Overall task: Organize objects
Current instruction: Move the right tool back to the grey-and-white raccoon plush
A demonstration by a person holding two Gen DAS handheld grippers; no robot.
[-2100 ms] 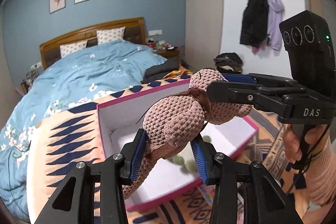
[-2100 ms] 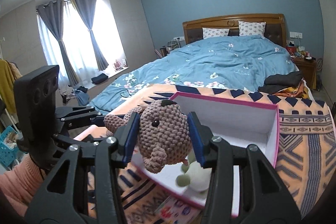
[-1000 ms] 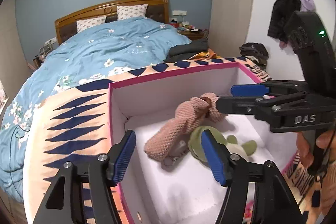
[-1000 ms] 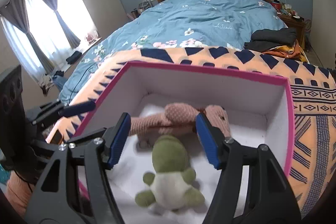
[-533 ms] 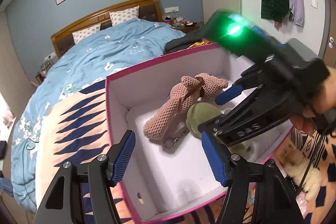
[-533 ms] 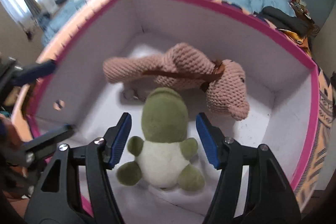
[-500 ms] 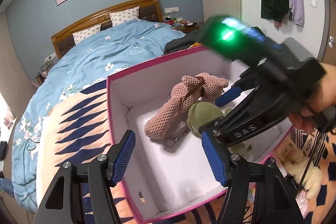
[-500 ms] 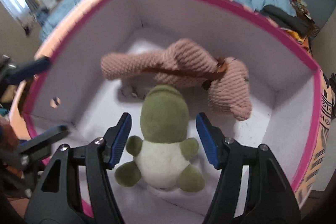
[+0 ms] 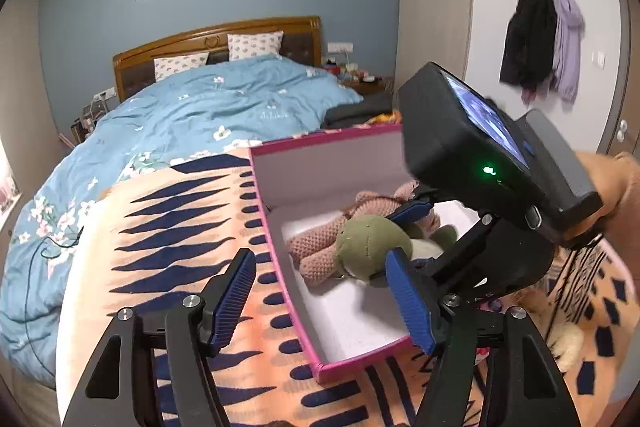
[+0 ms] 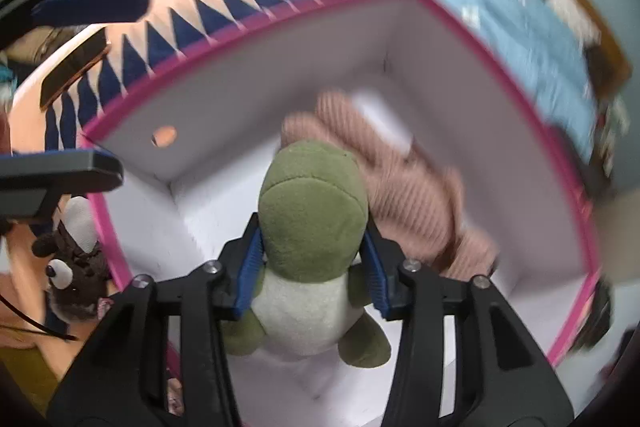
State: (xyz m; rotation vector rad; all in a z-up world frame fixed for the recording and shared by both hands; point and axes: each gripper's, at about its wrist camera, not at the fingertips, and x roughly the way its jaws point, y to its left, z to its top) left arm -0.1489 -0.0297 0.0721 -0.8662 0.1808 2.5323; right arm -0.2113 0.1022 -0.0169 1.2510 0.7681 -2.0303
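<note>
Clamping green turtle plush (image 10: 312,227) at neck, right gripper (image 10: 312,277) is reaching down inside pink-rimmed box (image 10: 472,35), pads pressing both sides, likely to reposition toy. Turtle is lying against pink knitted toy (image 10: 416,183), both in box. Left gripper (image 9: 320,299) is hanging spread apart, holding nothing, just outside box wall (image 9: 280,267), leaving room. Brown plush (image 10: 76,279) is waiting outside box.

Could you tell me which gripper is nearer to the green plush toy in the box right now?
Right. The right gripper is inside the pink box, its pads closed on the green plush toy. The left gripper hangs open, empty, over the box's near corner.
</note>
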